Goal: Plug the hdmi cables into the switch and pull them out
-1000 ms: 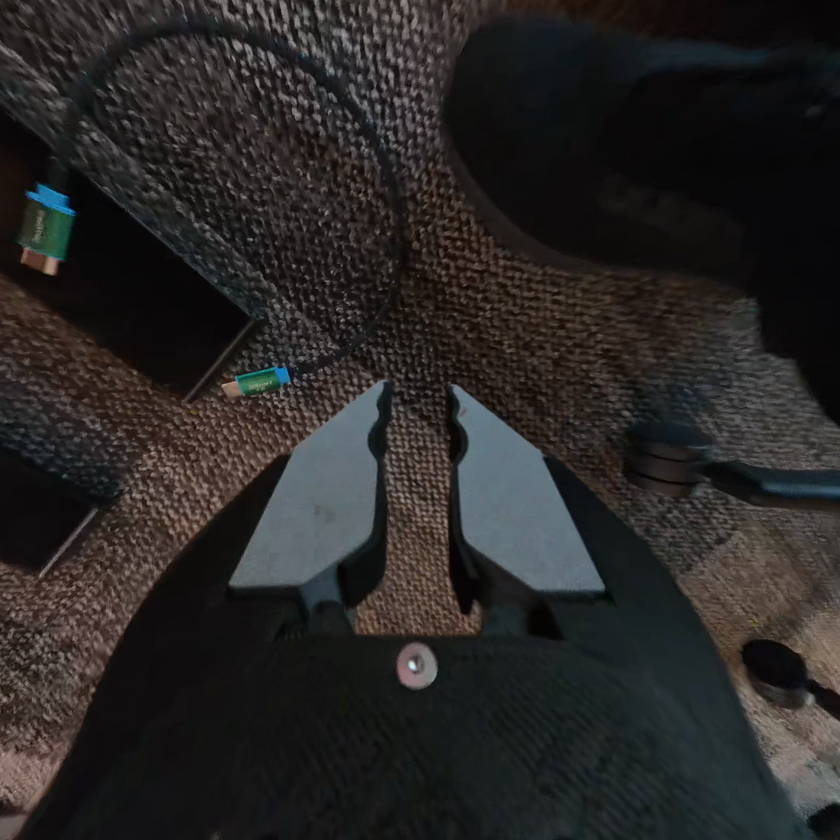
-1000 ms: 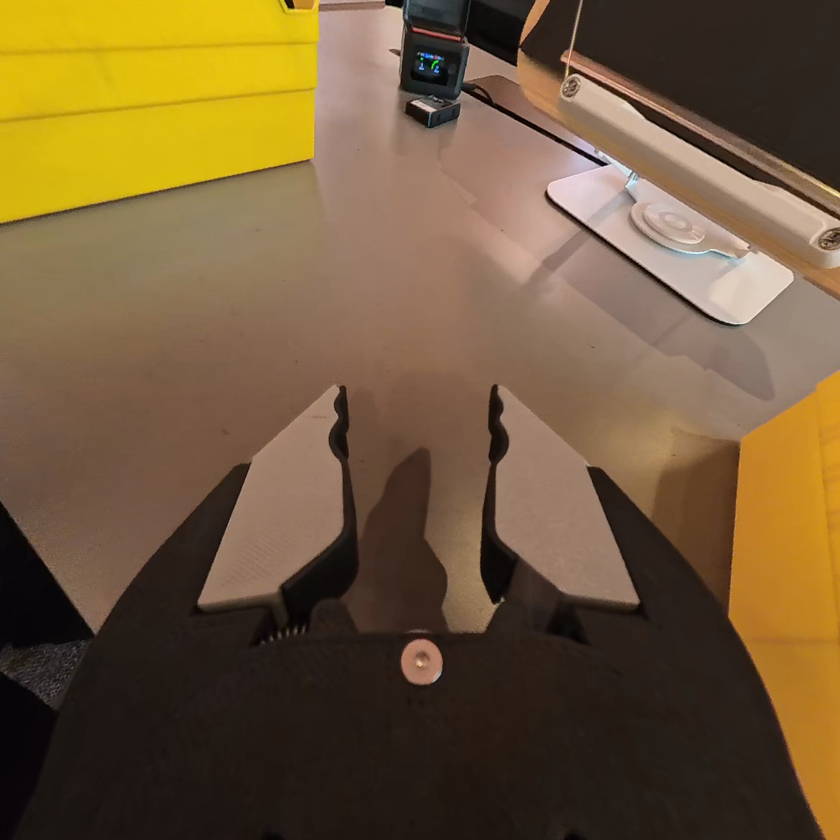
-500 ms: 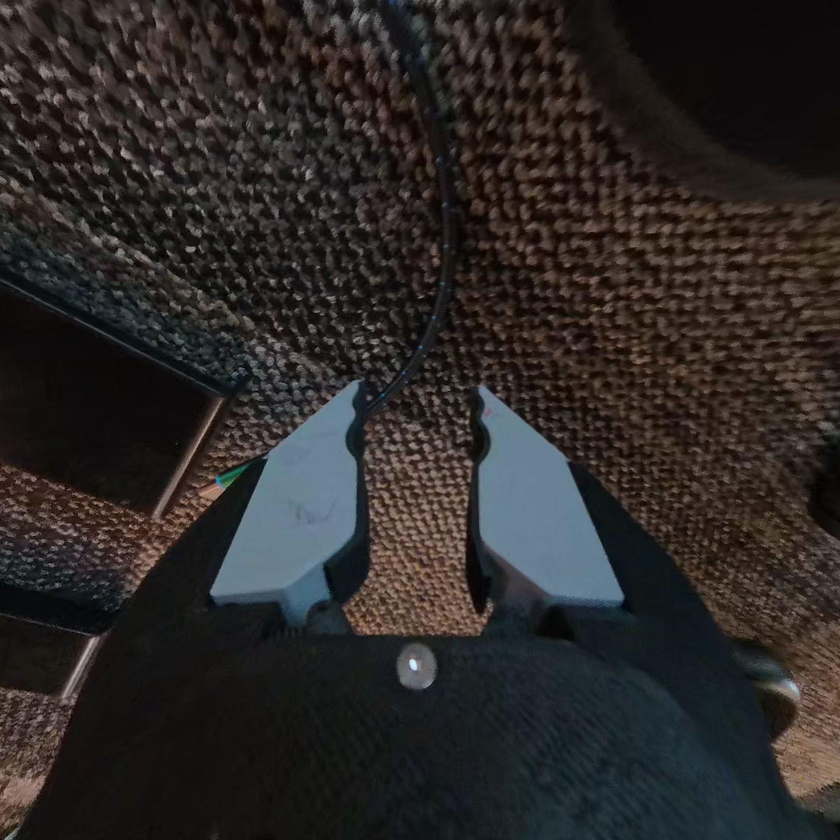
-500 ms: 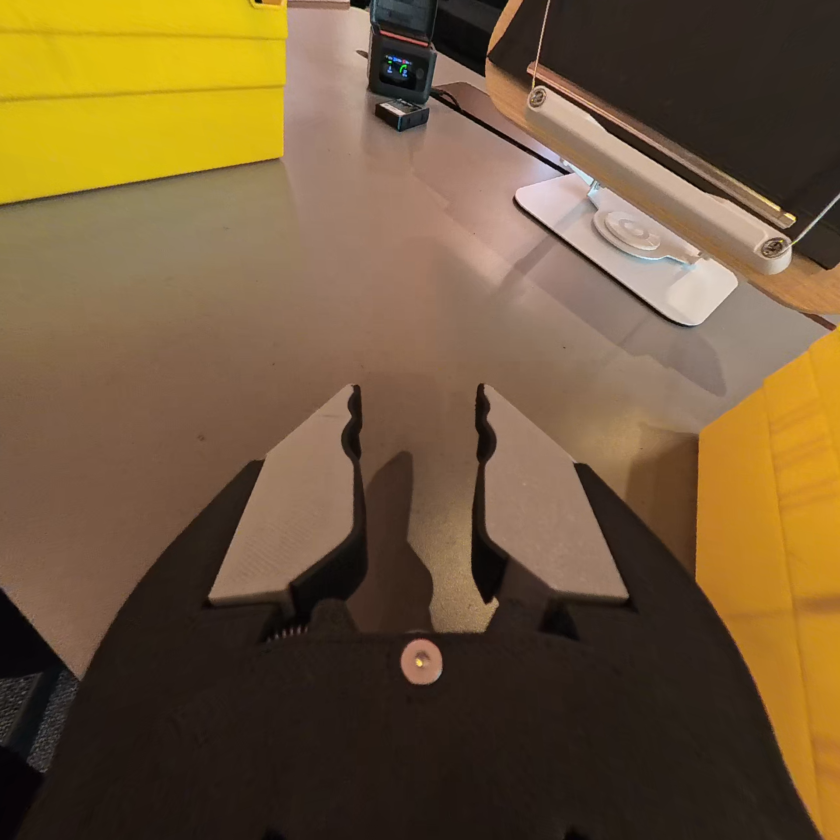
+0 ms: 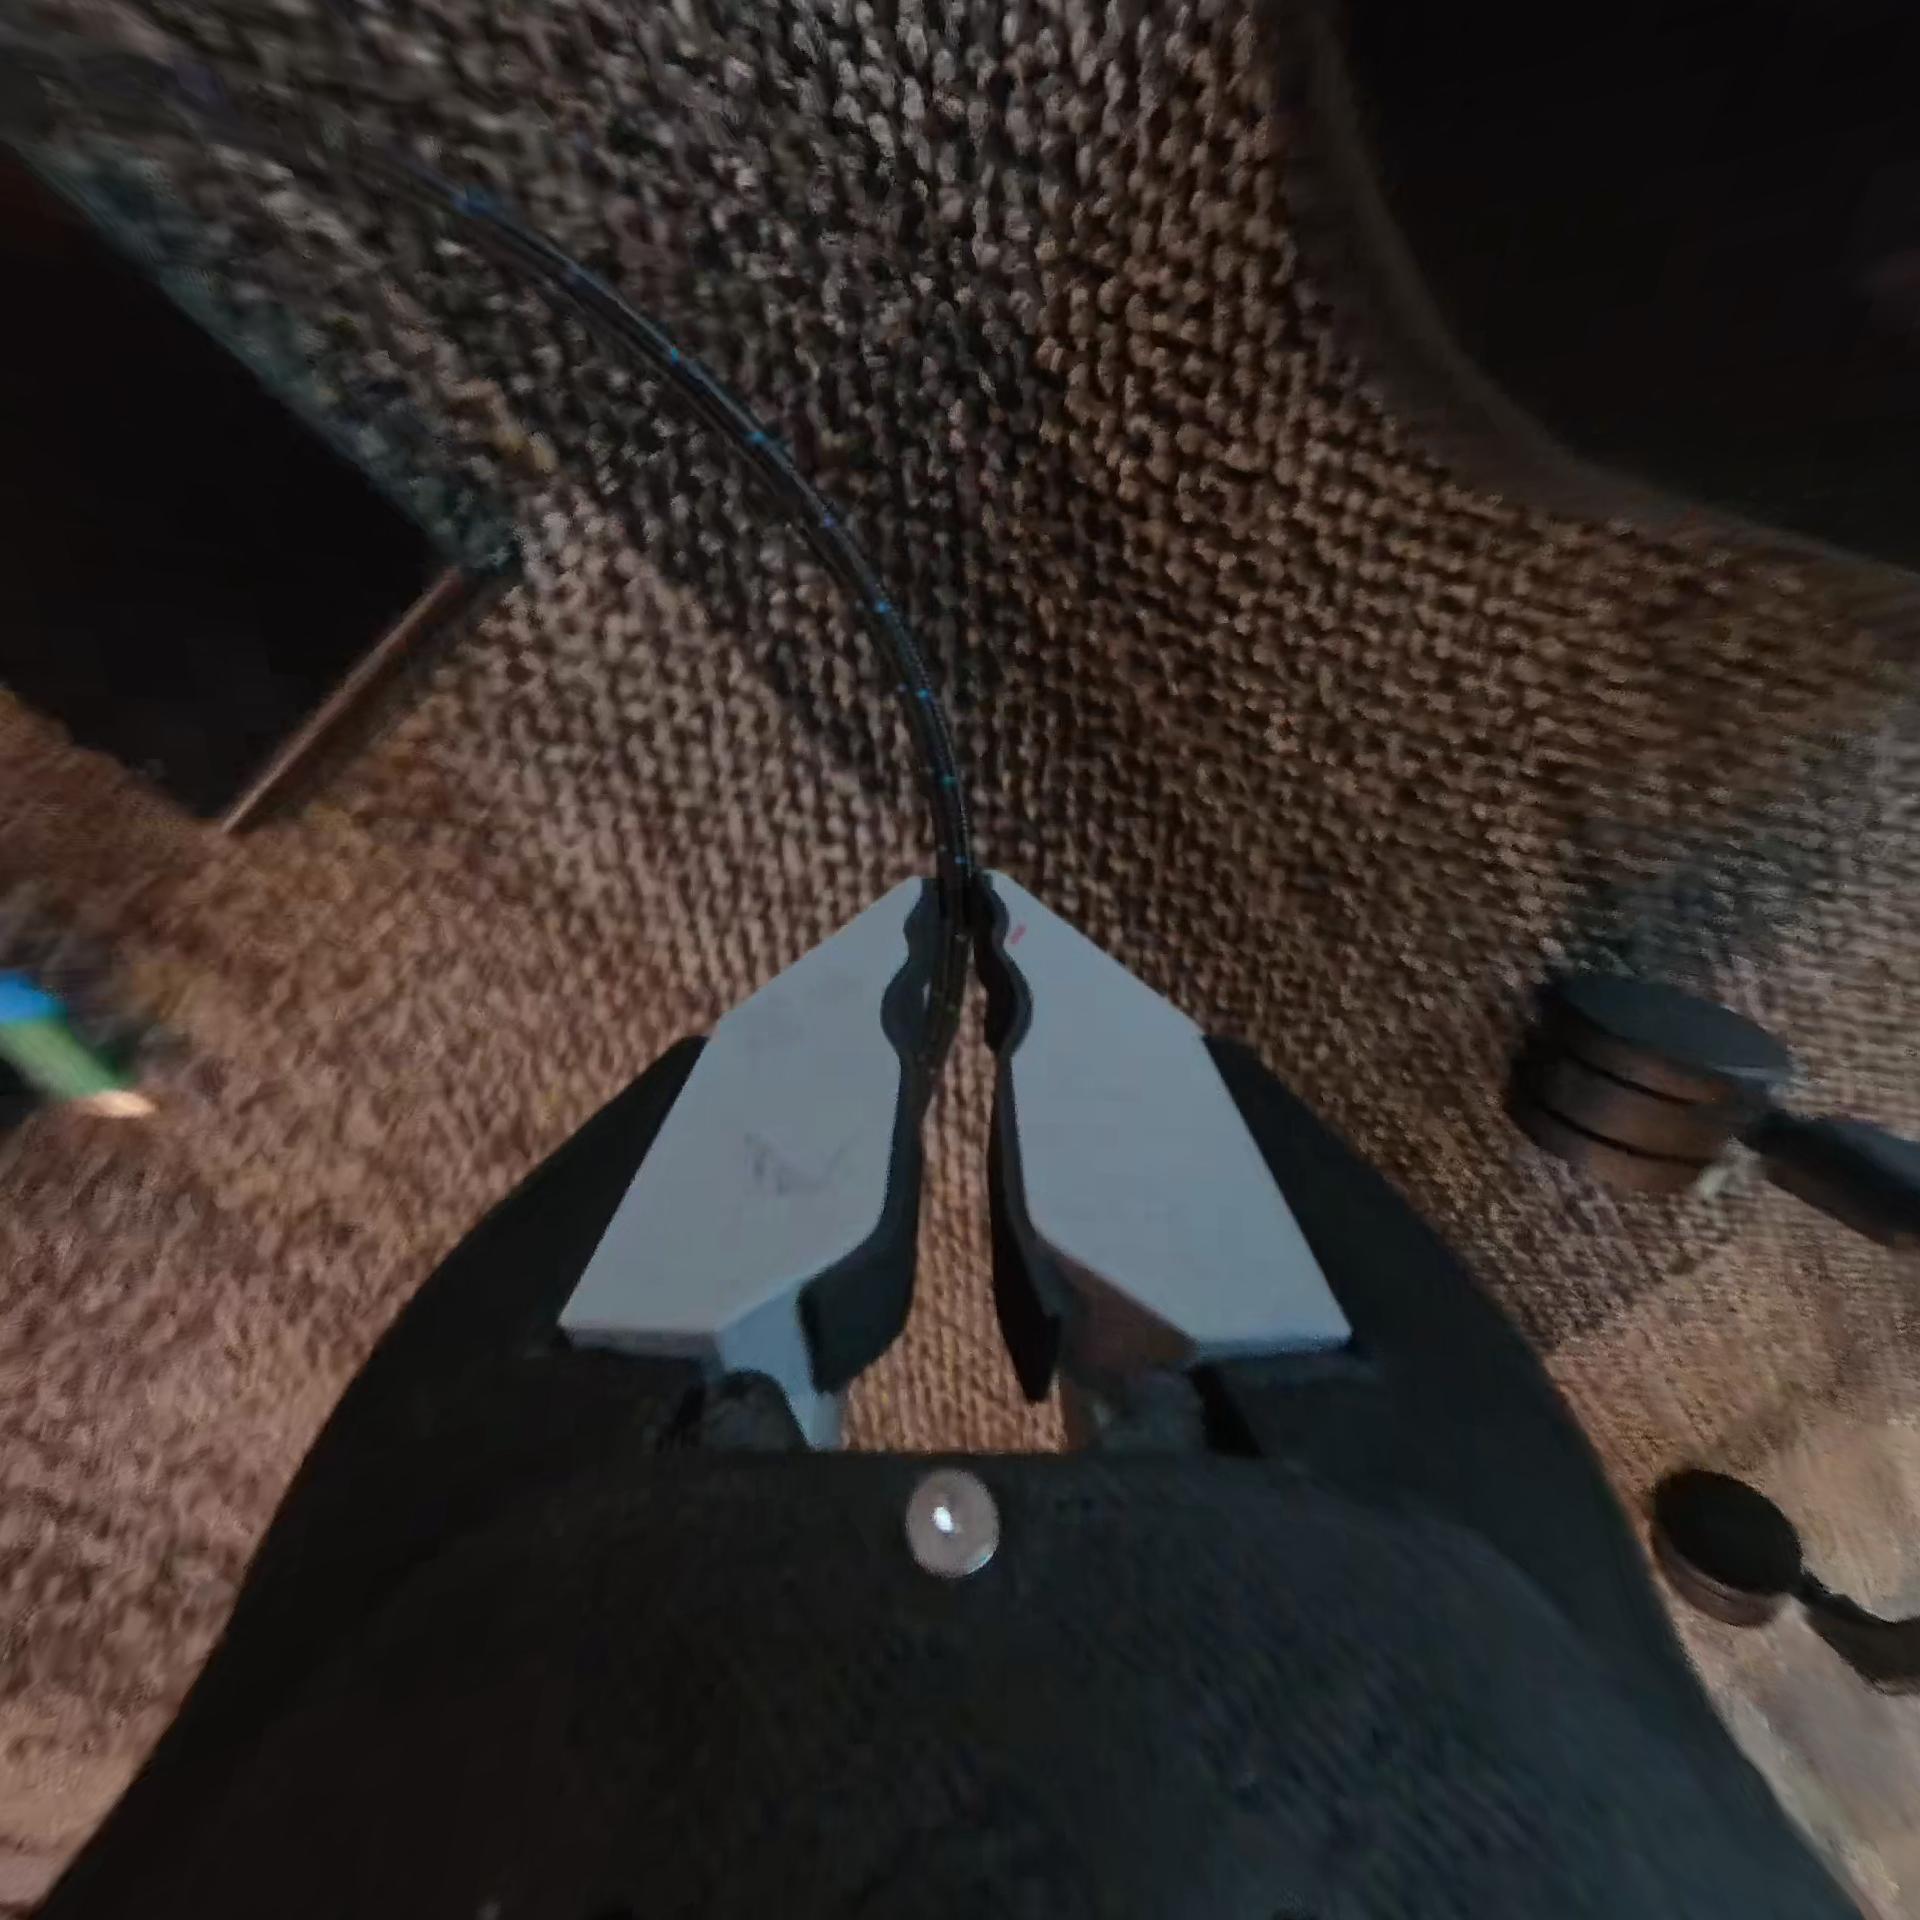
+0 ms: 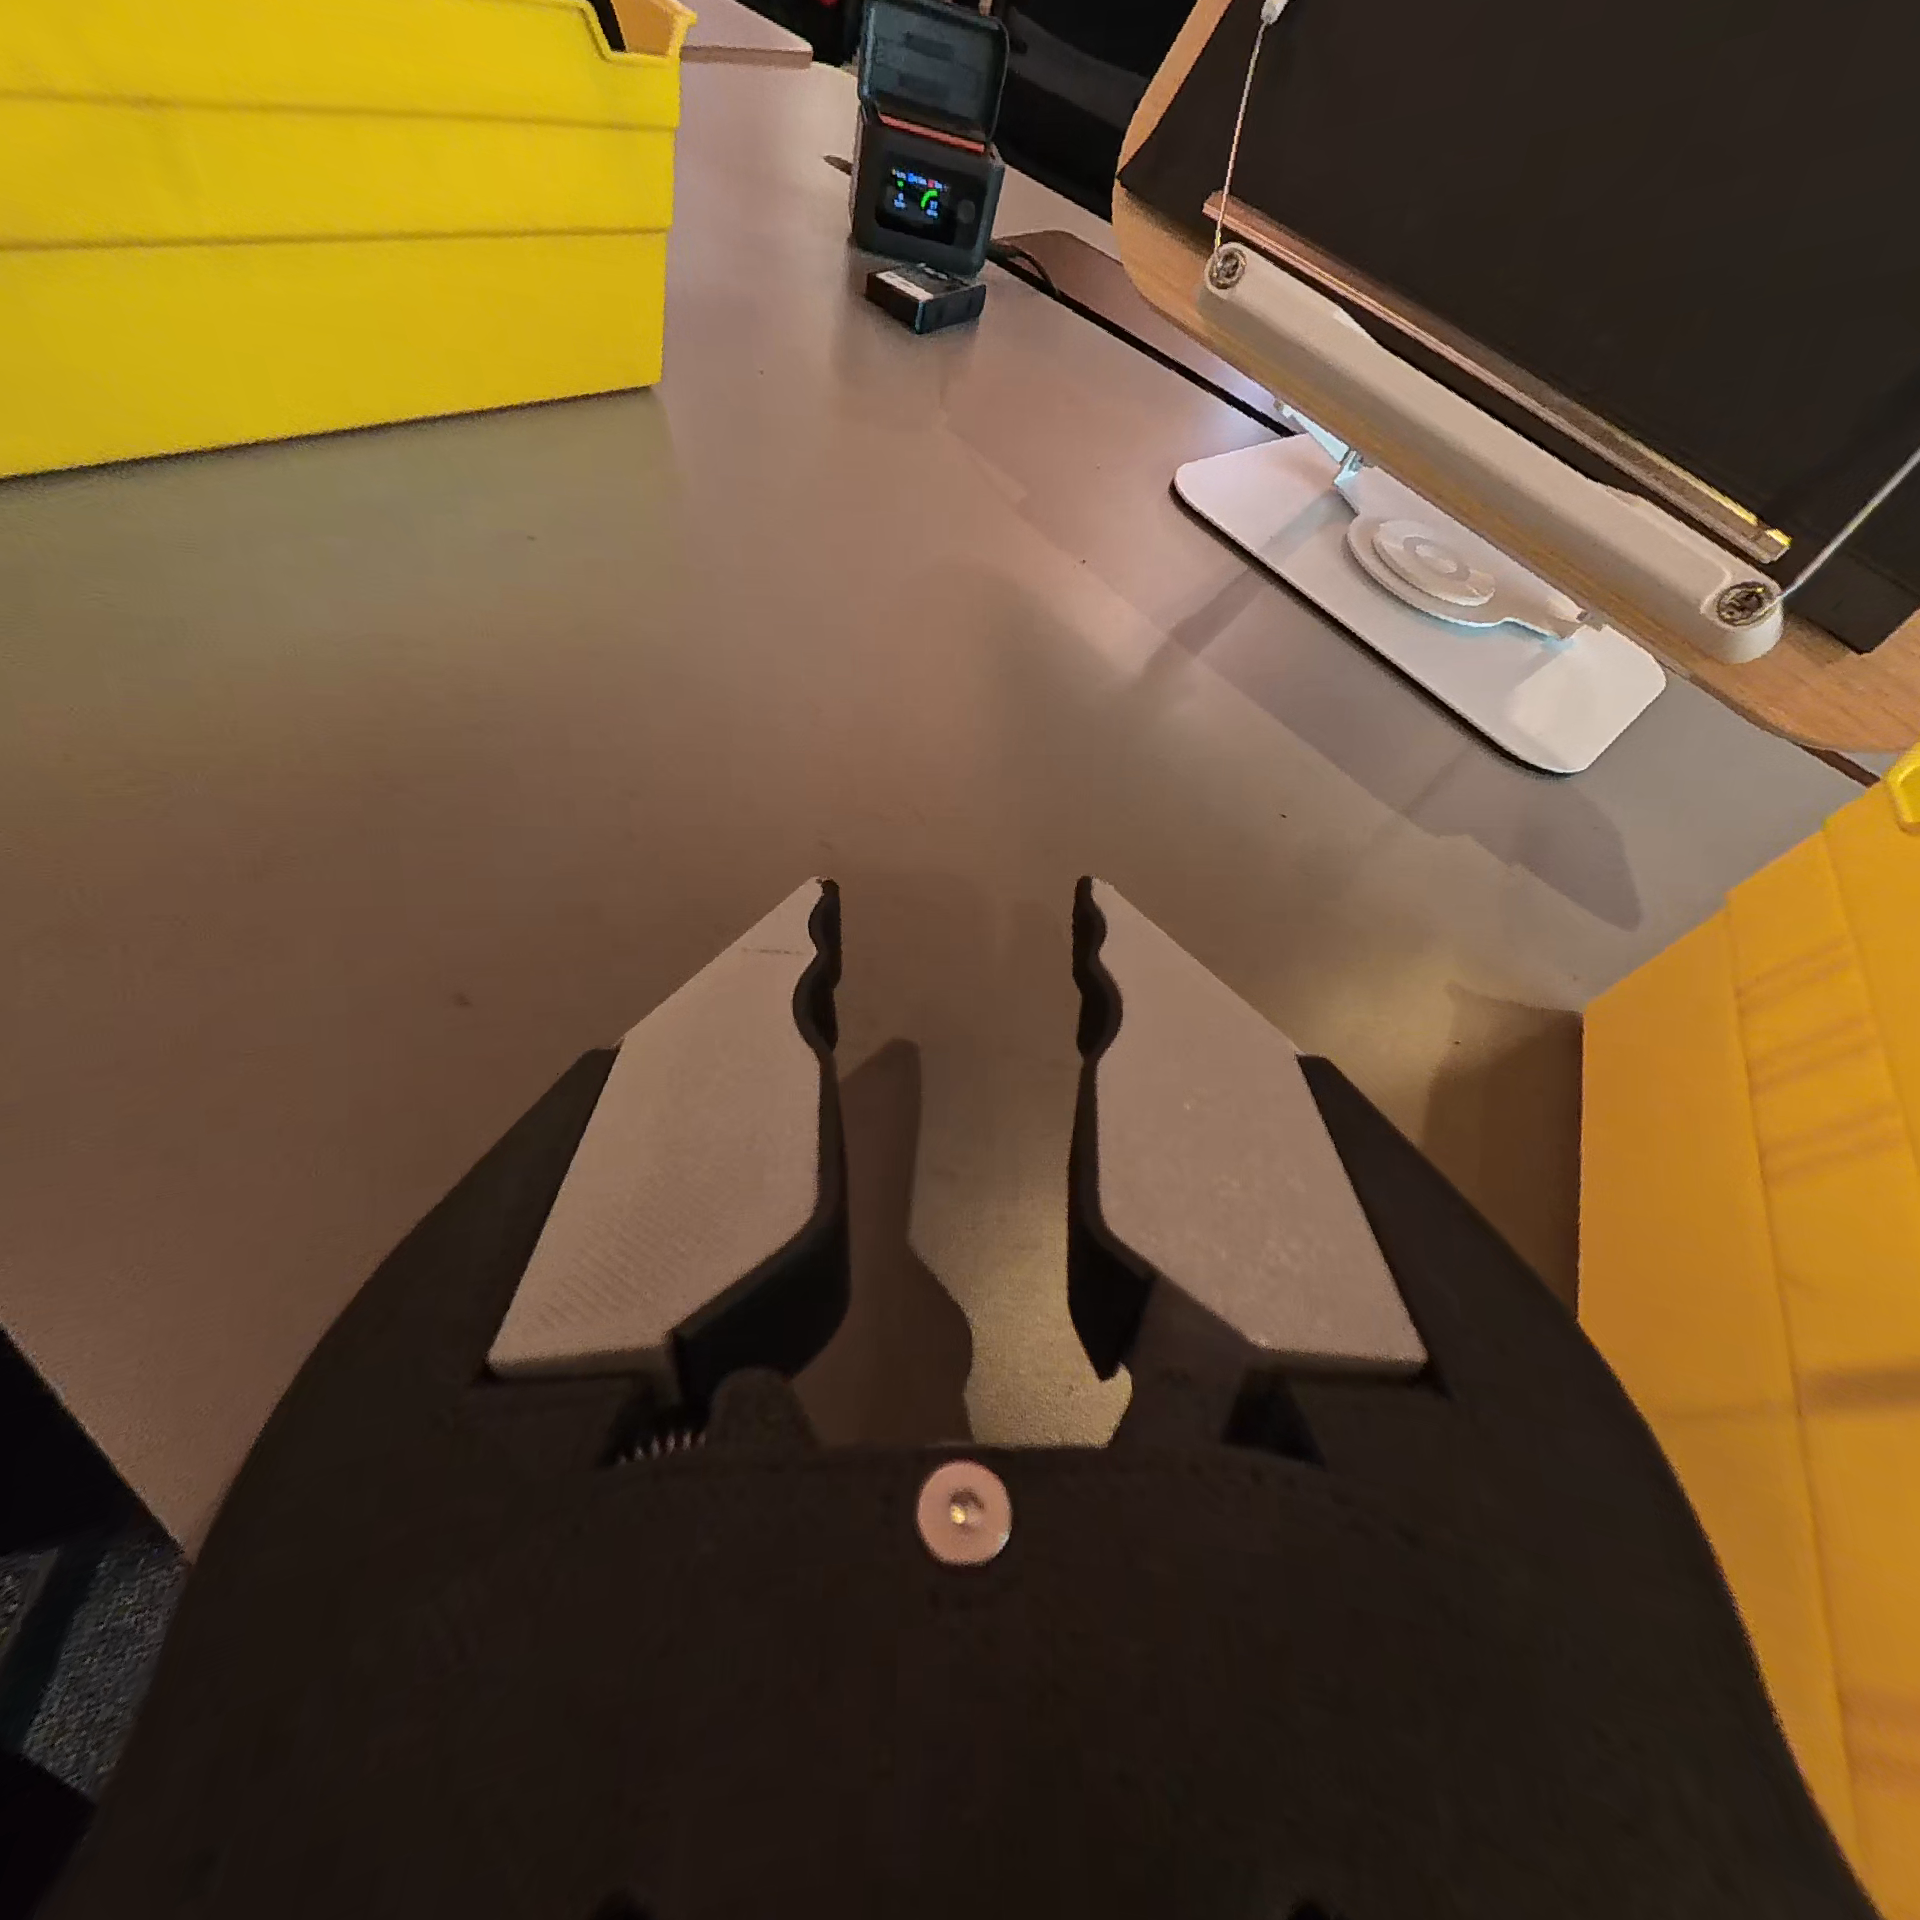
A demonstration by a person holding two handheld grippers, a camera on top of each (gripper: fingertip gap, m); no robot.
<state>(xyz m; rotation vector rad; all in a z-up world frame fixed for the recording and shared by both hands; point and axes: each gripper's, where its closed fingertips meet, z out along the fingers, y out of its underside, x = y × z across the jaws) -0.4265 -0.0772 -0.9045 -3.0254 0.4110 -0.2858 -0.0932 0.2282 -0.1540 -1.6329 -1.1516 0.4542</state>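
Observation:
In the left wrist view my left gripper point(image 5: 954, 894) is shut on a black braided HDMI cable point(image 5: 790, 488) just above brown carpet. The cable arcs up and to the left from the fingertips. One green and blue plug point(image 5: 52, 1049) of the cable shows blurred at the left edge. In the right wrist view my right gripper point(image 6: 951, 894) is open and empty over a grey table point(image 6: 520, 727). No switch shows in either view.
Dark chair-base feet point(image 5: 1642, 1091) and a caster point(image 5: 1725, 1548) stand on the carpet at right; a dark rectangular opening point(image 5: 187, 540) lies at left. On the table are a yellow bin point(image 6: 312, 229), another yellow bin point(image 6: 1766, 1195), a monitor stand point(image 6: 1434, 603) and a small black device with a lit screen point(image 6: 925, 187). One gripper's finger ends stand about 90 cm off the other's.
My left gripper has closed on the cable and the view has shifted so the plug is at the left edge. My right gripper has narrowed a little and shifted over the table.

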